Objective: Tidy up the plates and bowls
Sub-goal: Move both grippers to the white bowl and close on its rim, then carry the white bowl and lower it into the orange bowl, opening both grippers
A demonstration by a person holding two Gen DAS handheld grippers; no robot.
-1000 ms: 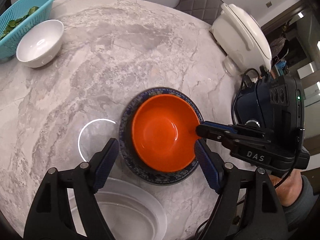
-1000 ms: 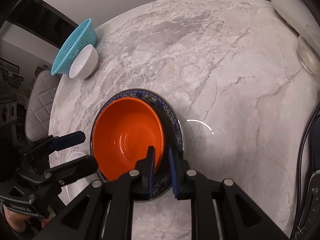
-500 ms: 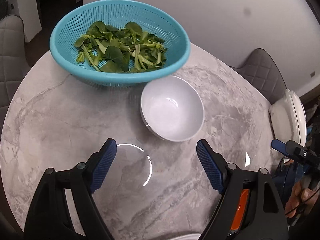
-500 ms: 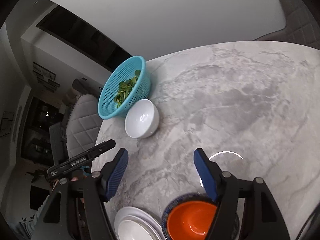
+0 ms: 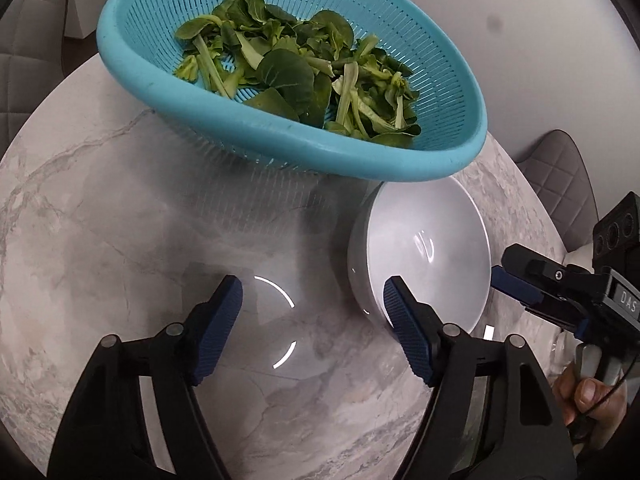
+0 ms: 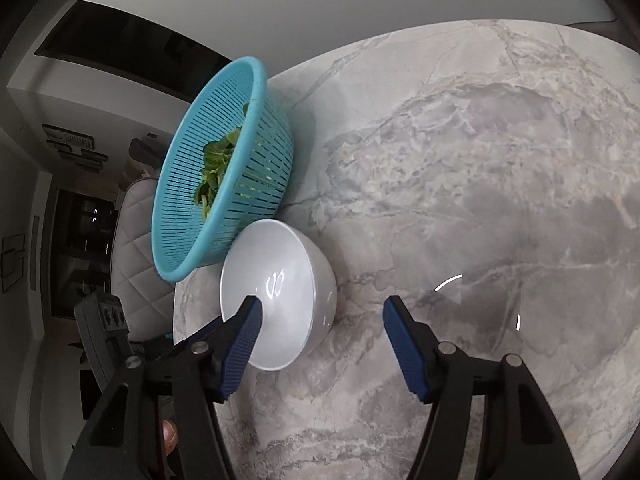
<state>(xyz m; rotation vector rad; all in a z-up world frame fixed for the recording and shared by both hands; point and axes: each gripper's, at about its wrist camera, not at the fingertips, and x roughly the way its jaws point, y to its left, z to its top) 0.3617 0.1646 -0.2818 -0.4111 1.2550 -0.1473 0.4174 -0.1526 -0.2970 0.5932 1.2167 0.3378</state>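
Left tongs [image 5: 312,320] and right tongs [image 6: 320,338], both spread and closing, pinch nothing. White bowl [image 5: 424,256] sits on the desk [image 5: 120,240], teal colander [image 5: 400,152] at its 11 o'clock.

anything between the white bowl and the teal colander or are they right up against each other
Nothing lies between them. In the left wrist view the teal plastic colander of greens overhangs the round white ceramic bowl; whether they touch is unclear.
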